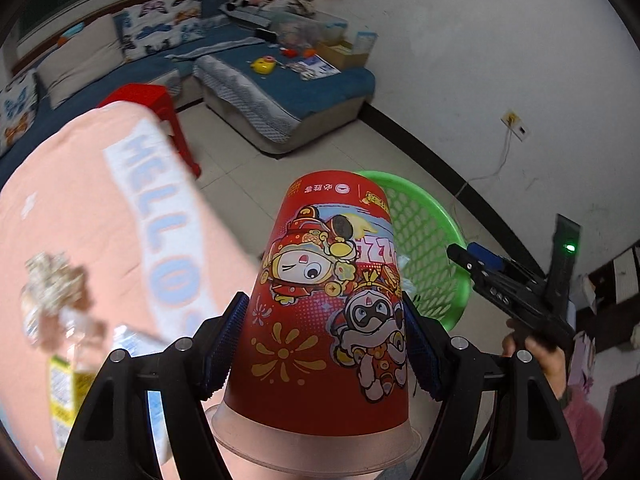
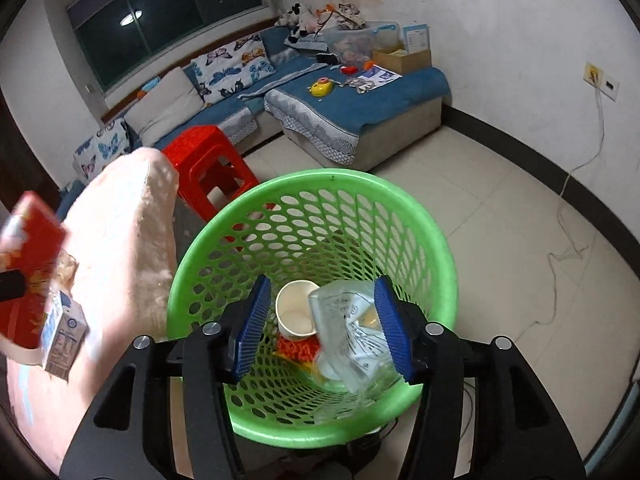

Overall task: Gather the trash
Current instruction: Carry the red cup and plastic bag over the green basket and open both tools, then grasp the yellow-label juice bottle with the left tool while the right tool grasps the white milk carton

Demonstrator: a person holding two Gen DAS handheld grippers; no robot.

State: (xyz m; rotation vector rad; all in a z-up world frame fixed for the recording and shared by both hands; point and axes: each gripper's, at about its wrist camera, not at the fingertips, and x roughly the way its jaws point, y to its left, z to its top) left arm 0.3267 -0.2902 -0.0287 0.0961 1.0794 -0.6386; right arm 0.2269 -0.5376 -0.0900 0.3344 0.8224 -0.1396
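My left gripper (image 1: pixel 320 344) is shut on a red paper cup (image 1: pixel 328 300) with cartoon prints, held upside down above the pink cloth-covered table (image 1: pixel 88 208). The cup also shows at the left edge of the right wrist view (image 2: pixel 24 264). My right gripper (image 2: pixel 324 324) is open and empty over the green mesh basket (image 2: pixel 304 208); it also shows in the left wrist view (image 1: pixel 480 268). Inside the basket lie a white paper cup (image 2: pixel 294 314), a clear plastic bag (image 2: pixel 348 332) and orange scraps (image 2: pixel 298 348). The basket stands just behind the red cup (image 1: pixel 424 248).
A small milk carton (image 2: pixel 64 336), a bottle with a yellow label (image 1: pixel 68 376) and crumpled wrappers (image 1: pixel 52 284) lie on the pink table. A red stool (image 2: pixel 208 168) stands behind the basket. A blue sofa (image 2: pixel 352 112) and a wall cable (image 2: pixel 568 216) are beyond.
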